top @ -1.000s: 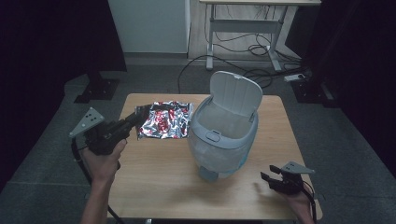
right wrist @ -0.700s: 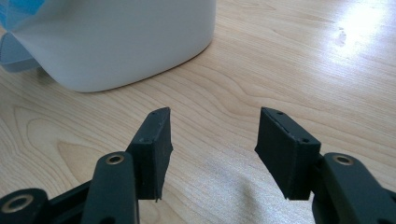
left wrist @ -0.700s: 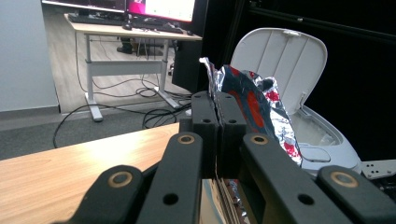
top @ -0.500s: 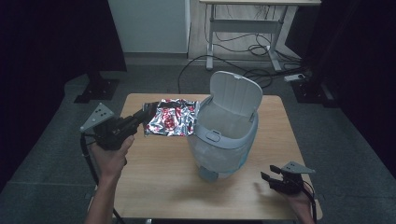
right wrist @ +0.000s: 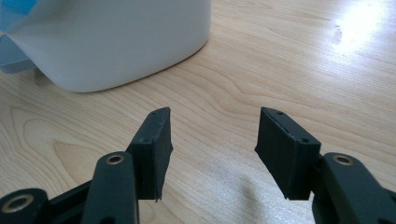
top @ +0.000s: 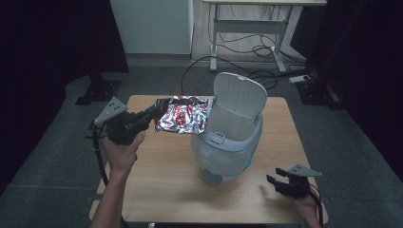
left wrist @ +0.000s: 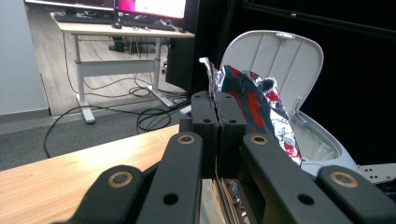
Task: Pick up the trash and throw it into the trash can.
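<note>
Since a second ago my left tool (top: 154, 112) has carried the foil bag (top: 183, 115), clamped by its edge, toward the open bin (top: 227, 142), its far edge at the rim; right tool (top: 273, 183) rests open on bare tabletop (top: 157, 180).

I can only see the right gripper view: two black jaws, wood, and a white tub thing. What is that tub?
Observer: It is a white bin with its lid flipped open, standing on the table.
Operator: Is my other hand doing anything?
Observer: Yes, the left gripper is shut on a shiny foil wrapper and holds it off the table, beside the bin's opening.
Operator: Is my right one holding something too?
Observer: No, the right gripper is open with nothing between its jaws, low over the table's near right corner, apart from the bin.
</note>
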A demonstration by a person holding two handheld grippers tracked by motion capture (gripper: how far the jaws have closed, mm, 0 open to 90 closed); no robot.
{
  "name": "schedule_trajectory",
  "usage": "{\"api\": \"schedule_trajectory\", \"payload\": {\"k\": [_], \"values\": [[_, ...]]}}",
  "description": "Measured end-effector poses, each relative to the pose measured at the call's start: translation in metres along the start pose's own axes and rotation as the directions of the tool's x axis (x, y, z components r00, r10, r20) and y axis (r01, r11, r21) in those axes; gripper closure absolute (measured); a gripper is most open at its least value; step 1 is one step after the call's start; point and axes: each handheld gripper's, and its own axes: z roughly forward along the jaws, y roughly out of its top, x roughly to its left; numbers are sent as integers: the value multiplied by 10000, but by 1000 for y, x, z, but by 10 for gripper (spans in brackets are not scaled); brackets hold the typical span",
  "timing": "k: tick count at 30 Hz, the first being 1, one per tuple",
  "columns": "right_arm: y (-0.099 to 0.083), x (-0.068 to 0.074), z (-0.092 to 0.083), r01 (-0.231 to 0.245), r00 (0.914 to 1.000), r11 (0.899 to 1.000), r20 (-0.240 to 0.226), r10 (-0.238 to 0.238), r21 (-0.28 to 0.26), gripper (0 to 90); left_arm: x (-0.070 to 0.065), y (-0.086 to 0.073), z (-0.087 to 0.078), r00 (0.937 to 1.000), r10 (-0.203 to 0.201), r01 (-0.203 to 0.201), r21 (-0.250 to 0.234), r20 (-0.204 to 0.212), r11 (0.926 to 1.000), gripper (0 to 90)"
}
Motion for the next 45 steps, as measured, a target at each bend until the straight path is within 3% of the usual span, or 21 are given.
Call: {"api": "schedule_trajectory", "payload": {"k": [25,45], "values": [[-3,-2,-1,-8,10000,9999,59,7,108,444,-11,9,46,9988,239,-252,297,432,9992,884],[-4,-3,-2,-22,10000,9999,95,21,129,444,-18,7,68,9972,342,-381,569,665,9977,884]]}}
